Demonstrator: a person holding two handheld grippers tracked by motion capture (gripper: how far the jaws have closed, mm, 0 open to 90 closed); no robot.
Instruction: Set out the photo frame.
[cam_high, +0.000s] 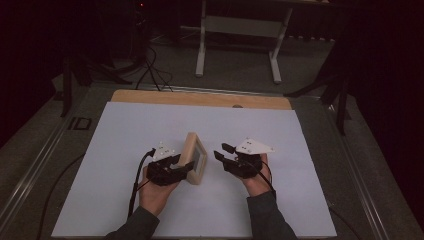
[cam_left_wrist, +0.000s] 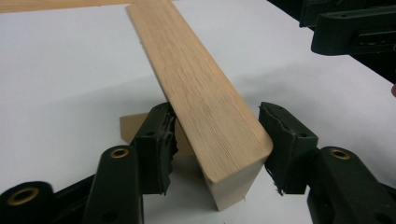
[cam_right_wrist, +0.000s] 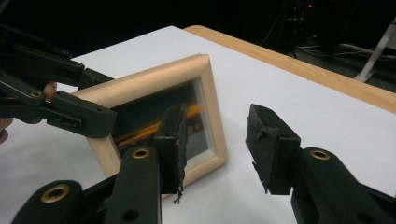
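Standing upright near the middle of the white sheet-covered table (cam_high: 125, 130), a small light-wood picture frame with a glazed dark picture (cam_high: 194, 158) was seen between the two hands. At its left, the left gripper (cam_left_wrist: 217, 140) was set around the frame's near end, the right pad touching the wood and the left pad just beside it; whether it was truly gripped could not be told. At its right, the right gripper (cam_right_wrist: 217, 144) was held with jaws open and empty, near the frame's glazed face.

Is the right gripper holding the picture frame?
No, the right gripper has open jaws with nothing between them, and the wooden picture frame stands beyond it on the white sheet.
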